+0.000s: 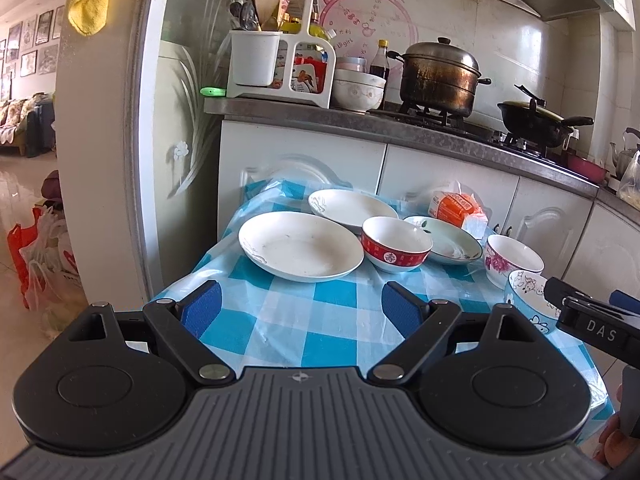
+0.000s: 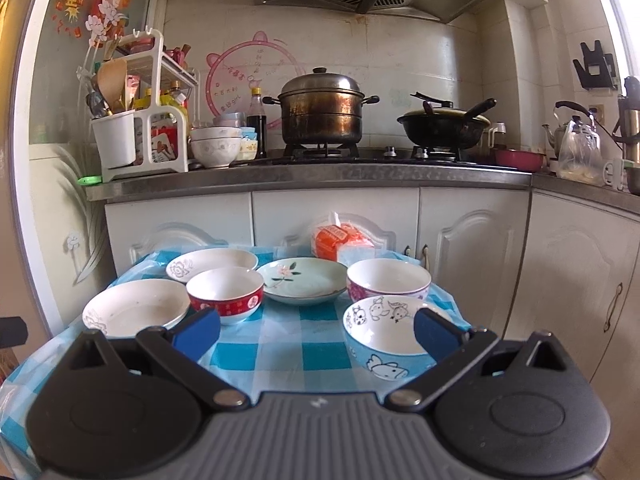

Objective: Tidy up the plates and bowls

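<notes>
Plates and bowls, like the blue bowl (image 2: 386, 336) at lower right, look glazed, probably slippery, fragile; grip rims. Both tongs gape wide, empty.

We hold our left claw (image 1: 300, 304) level with its blue fingers spread wide apart, and our right claw (image 2: 316, 330) level beside it, equally spread, both empty.

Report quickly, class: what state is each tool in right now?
Left tool: open, holding nothing, above the checked tablecloth.
Right tool: open, holding nothing; blue cartoon bowl just ahead of it.
</notes>
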`<control>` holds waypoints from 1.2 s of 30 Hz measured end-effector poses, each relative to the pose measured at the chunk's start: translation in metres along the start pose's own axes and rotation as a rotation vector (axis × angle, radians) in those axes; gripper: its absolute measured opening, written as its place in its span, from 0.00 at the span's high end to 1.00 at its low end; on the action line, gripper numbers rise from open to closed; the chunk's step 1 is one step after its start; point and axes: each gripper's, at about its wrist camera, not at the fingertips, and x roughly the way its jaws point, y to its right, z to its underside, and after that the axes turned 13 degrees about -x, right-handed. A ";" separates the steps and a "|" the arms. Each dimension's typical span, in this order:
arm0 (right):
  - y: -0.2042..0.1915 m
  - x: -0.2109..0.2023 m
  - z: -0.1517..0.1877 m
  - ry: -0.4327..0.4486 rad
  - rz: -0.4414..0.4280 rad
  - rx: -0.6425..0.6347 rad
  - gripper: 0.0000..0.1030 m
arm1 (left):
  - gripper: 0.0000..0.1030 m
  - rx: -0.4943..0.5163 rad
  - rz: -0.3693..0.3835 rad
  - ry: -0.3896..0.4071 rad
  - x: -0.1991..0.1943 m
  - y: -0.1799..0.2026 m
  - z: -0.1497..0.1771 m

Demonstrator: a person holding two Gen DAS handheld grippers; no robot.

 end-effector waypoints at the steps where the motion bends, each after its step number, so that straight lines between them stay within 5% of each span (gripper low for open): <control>1: 0.001 0.000 0.000 0.000 0.002 0.005 0.01 | 0.00 0.000 0.000 0.003 0.000 0.000 0.001; 24: 0.028 0.017 0.032 -0.066 0.026 0.072 0.01 | 0.00 0.028 0.032 -0.112 0.016 0.016 0.011; 36: 0.062 0.028 0.059 -0.074 0.069 0.154 0.01 | 0.00 0.059 0.115 -0.178 0.036 0.037 0.030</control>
